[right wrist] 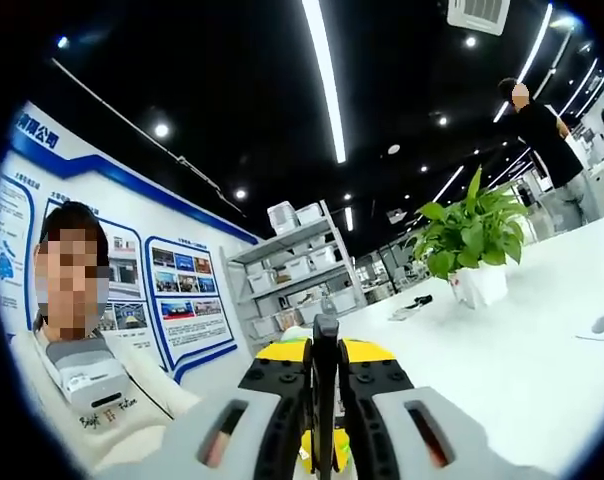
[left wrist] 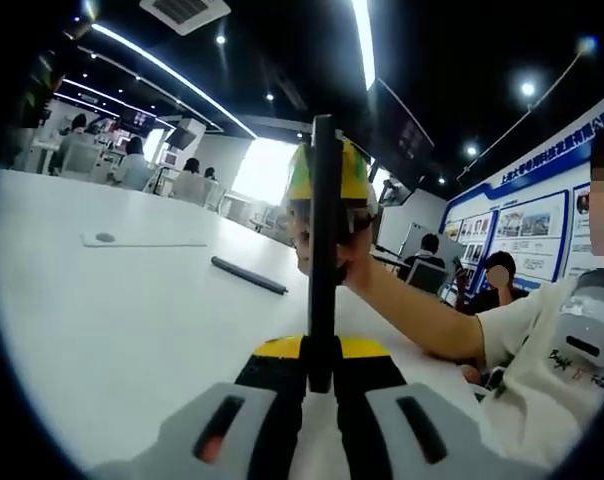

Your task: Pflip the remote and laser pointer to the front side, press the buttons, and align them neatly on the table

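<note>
A thin black remote [left wrist: 323, 240] stands edge-on above the white table [left wrist: 132, 320]. My left gripper [left wrist: 322, 378] is shut on its near end. At its far end a hand holds my right gripper [left wrist: 329, 178], yellow and green, which is clamped on the same remote. In the right gripper view the remote [right wrist: 325, 350] shows as a narrow black strip between the shut jaws of my right gripper [right wrist: 325, 385], with the yellow of the left gripper [right wrist: 307, 450] just beyond it. A black laser pointer [left wrist: 249, 276] lies flat on the table, to the left of the remote and apart from both grippers.
A flat white pad with a grey spot [left wrist: 142, 240] lies on the far left of the table. A potted green plant [right wrist: 472, 245] stands on the table [right wrist: 542, 350]. The person [left wrist: 542, 330] sits close on the right. Other people sit at desks behind.
</note>
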`<state>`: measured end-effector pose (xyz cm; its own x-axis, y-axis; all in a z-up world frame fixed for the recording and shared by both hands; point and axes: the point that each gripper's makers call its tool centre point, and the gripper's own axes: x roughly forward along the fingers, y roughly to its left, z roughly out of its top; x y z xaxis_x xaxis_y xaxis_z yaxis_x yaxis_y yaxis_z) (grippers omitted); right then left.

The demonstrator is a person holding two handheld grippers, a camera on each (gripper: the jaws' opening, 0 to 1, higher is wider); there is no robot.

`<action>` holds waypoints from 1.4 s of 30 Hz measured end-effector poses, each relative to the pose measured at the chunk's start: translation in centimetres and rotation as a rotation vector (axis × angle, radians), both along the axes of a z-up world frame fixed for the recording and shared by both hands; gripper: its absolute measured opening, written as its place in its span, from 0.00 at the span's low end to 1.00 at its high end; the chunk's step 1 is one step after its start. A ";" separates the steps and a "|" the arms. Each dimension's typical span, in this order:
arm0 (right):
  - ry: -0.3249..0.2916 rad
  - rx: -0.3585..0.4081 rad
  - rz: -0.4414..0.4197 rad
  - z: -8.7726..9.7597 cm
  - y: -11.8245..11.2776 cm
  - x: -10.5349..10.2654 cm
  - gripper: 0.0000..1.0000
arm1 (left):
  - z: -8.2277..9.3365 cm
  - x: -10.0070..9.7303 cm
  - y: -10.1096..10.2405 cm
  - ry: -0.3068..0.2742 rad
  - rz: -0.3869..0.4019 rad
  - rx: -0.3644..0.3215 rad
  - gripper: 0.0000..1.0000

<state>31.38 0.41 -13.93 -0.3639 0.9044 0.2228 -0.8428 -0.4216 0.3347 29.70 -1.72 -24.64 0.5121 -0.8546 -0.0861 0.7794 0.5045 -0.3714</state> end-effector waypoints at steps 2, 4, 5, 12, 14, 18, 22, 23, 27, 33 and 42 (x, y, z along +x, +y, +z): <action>-0.021 -0.018 -0.023 -0.3 0.1 0.2 0.12 | -0.2 0.3 0.1 0.004 0.001 0.010 0.12; -0.043 -0.031 -0.003 -0.4 0.1 -0.4 0.13 | -0.6 0.1 -0.1 0.012 -0.006 0.026 0.12; -0.054 -0.031 -0.004 -0.4 0.1 -0.4 0.13 | -0.7 0.1 -0.2 0.009 -0.006 0.031 0.12; -0.052 -0.056 -0.035 0.1 0.6 -0.5 0.13 | -0.2 -0.3 -0.4 -0.023 -0.001 0.016 0.13; -0.065 -0.063 -0.056 0.4 0.8 -0.3 0.13 | 0.1 -0.1 -0.2 -0.026 0.013 0.002 0.13; -0.064 -0.076 -0.083 0.9 0.9 0.2 0.13 | 0.7 0.0 0.3 -0.043 0.030 -0.010 0.13; -0.096 -0.104 -0.098 0.8 0.8 0.0 0.14 | 0.5 0.4 0.6 -0.060 0.053 0.027 0.13; -0.105 -0.115 -0.111 0.7 0.9 0.1 0.14 | 0.5 0.4 0.6 -0.062 0.059 0.033 0.14; -0.117 -0.126 -0.129 0.6 0.9 0.2 0.14 | 0.4 0.9 0.9 -0.065 0.084 0.043 0.14; -0.159 -0.138 -0.144 1.1 1.0 -0.4 0.14 | 0.7 0.9 0.9 -0.103 0.086 0.040 0.15; -0.178 -0.136 -0.148 1.4 1.1 -0.6 0.14 | 1.1 1.2 1.0 -0.111 0.091 0.037 0.16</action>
<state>30.75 1.48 -12.52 -0.2477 0.9680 0.0405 -0.9426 -0.2504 0.2207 30.95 -0.71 -23.57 0.5957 -0.8013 -0.0552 0.7650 0.5869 -0.2651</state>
